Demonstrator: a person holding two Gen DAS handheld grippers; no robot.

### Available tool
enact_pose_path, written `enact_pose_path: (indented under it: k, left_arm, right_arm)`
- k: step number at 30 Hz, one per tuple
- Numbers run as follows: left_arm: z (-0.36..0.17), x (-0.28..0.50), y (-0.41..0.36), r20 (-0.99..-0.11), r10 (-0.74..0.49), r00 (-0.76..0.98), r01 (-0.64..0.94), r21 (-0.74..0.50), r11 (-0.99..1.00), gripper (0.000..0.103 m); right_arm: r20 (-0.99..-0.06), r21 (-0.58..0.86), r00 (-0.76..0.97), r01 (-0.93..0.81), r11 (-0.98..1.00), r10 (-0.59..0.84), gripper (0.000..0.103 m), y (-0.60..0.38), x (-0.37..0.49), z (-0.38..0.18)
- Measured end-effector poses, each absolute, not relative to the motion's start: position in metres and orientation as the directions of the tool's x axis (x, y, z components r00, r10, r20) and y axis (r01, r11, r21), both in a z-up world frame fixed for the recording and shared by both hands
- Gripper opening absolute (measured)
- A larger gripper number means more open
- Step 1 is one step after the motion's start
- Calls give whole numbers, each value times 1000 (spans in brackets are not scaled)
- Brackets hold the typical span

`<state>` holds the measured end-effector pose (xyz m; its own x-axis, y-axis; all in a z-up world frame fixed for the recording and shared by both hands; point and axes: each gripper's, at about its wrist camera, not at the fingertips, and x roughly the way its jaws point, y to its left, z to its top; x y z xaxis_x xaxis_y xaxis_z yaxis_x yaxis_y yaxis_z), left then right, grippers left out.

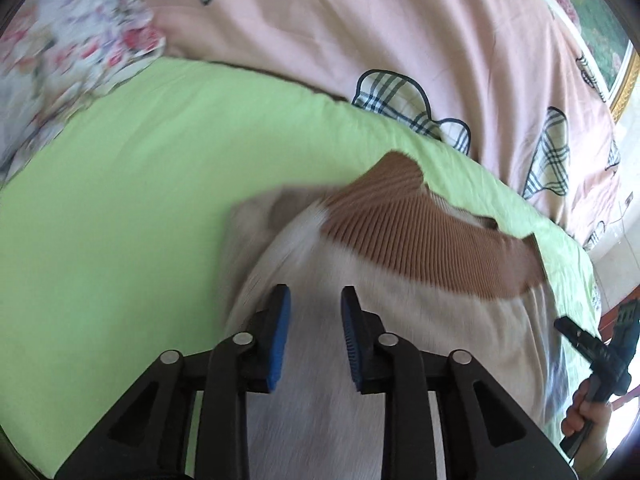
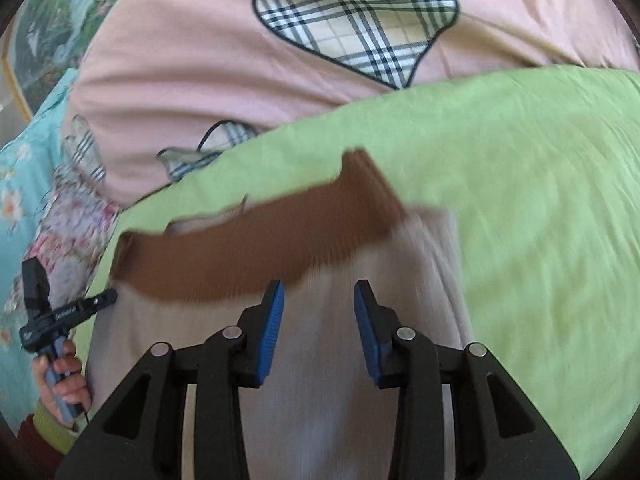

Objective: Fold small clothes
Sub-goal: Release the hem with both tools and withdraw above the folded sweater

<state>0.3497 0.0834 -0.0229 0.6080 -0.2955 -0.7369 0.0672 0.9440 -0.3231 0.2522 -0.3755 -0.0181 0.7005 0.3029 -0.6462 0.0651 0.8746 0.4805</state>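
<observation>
Bed: a bright lime-green cotton sheet (image 1: 120, 208) fills the left and centre of the left wrist view and the right half of the right wrist view.
Quilt: a salmon-pink quilt with plaid heart patches (image 2: 224, 60) lies bunched across the top of both frames, its edge resting on the green sheet.
Floral bedding: blurred white fabric with red and purple flowers (image 1: 60, 40) sits in the upper left of the left wrist view.
Garment: small pale beige ribbed knit clothing with a broad brown ribbed band (image 1: 400, 232) lies on the green sheet, at lower centre in both views; the brown band (image 2: 248, 248) runs across its far end, one corner turned up.
Left claw (image 1: 315, 312): pointing down over the beige cloth, blue pads apart, nothing pinched between them; cloth shows in the gap.
Right claw (image 2: 319, 304): also angled down over the beige part, just short of the brown band, pads apart and gripping nothing.
Hands: the right hand (image 1: 584, 412) grips its handle at the lower right edge of the left wrist view; the left hand (image 2: 66, 376), green cuff below it, shows at lower left in the right wrist view.
Containers: none seen.
</observation>
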Motion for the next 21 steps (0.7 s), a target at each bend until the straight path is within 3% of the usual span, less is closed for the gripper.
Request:
enact_pose_path:
  k: [2, 4, 6, 7, 14, 21]
  left_arm:
    - [-28, 333, 91, -750, -270, 603, 55, -299, 953, 28]
    - [-37, 325, 101, -766, -265, 585, 39, -300, 953, 28]
    - [-44, 311, 114, -791, -216, 573, -33, -285, 958, 44]
    - [-45, 302, 120, -786, -230, 574, -46, -311, 949, 46]
    - [-32, 221, 118, -760, -281, 587, -55, -384, 922, 46]
    - [-28, 152, 96, -753, -338, 565, -27, -426, 904, 48]
  right_arm:
    - [-657, 487, 690, 80, 870, 304, 51, -379, 223, -27]
    - [-682, 476, 673, 112, 872, 286, 52, -383, 205, -40]
    - [-712, 450, 661, 171, 877, 237, 52, -390, 187, -48]
    - [-715, 454, 660, 189, 871, 229, 52, -394, 178, -49]
    - [-682, 461, 698, 181, 869, 216, 53, -382, 131, -16]
    - [-706, 408, 675, 142, 902, 213, 57, -343, 100, -8]
